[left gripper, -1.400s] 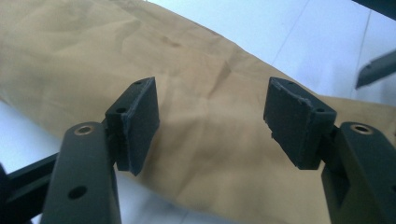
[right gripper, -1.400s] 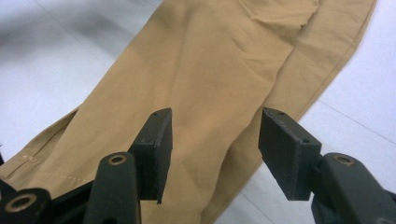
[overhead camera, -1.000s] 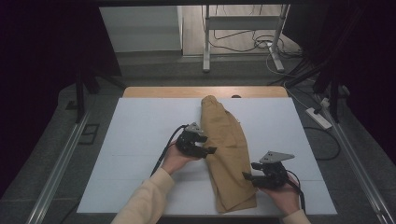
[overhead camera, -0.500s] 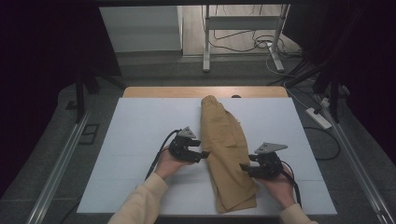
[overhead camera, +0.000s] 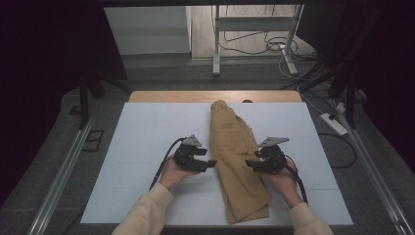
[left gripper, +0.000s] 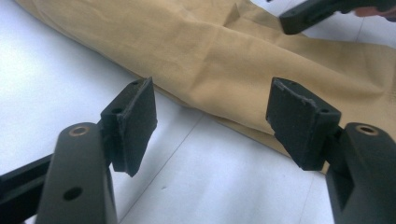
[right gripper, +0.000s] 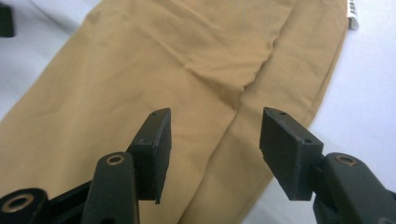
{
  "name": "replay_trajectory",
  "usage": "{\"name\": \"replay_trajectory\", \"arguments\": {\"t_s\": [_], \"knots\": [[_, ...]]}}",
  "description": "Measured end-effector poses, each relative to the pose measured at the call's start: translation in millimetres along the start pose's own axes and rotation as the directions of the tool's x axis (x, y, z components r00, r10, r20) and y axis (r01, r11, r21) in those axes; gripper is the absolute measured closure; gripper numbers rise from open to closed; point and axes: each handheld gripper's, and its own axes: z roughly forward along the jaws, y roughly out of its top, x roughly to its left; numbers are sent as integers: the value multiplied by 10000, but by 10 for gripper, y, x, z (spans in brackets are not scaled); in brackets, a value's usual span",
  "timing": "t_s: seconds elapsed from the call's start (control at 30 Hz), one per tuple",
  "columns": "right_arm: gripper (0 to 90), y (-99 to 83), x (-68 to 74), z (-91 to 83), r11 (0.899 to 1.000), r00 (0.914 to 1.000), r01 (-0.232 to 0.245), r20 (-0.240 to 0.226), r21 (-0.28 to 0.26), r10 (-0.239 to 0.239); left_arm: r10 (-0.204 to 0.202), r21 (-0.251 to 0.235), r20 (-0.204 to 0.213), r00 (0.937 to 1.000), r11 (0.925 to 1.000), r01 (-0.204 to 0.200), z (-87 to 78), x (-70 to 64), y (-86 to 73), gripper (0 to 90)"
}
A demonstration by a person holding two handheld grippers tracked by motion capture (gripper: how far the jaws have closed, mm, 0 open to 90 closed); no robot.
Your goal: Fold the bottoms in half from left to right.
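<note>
Nearest the camera in the high view, two cream sleeves (overhead camera: 147,213) come in from the bottom edge, each hand holding a tool over the white tabletop (overhead camera: 137,142). The left hand-held gripper (overhead camera: 209,163) sits just left of a folded tan garment (overhead camera: 236,161), its jaws pointing right toward the cloth's near-left edge; the right hand-held gripper (overhead camera: 250,164) sits at the garment's right edge, jaws pointing left, so the two face each other across the cloth. In the left gripper view the left hand-held gripper's jaws stand wide apart with nothing between them, over bare white surface just short of the tan garment's hem, and the tip of the other tool shows at the top right beyond the cloth. In the right gripper view the right hand-held gripper's jaws are likewise spread with nothing gripped, hanging over the tan fabric where a fold line runs down between them; a small white tag (right gripper: 352,11) shows at the cloth's far edge. The garment lies lengthwise down the middle of the tabletop, its narrower end reaching the far edge near a strip of bare wood (overhead camera: 166,96). Beyond the tabletop are a grey floor, a metal stand (overhead camera: 215,44) and loose cables (overhead camera: 274,46), and a power strip (overhead camera: 334,123) at the right.
</note>
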Motion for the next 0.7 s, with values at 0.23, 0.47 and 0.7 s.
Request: {"name": "replay_trajectory", "arguments": {"t_s": [0.23,0.47,0.7], "knots": [[442,112,-78,203,9997,9998,128,119,225,-131,-31,3,-6,10000,10000,31,-2,3,-13,328],[464,149,-137,265,9998,9999,84,91,156,-86,-30,6,-40,10000,10000,30,-13,4,-29,328],[513,154,-166,304,9996,9998,199,-44,200,-198,-34,-12,-111,9999,10000,34,-38,-2,-53,328]]}}
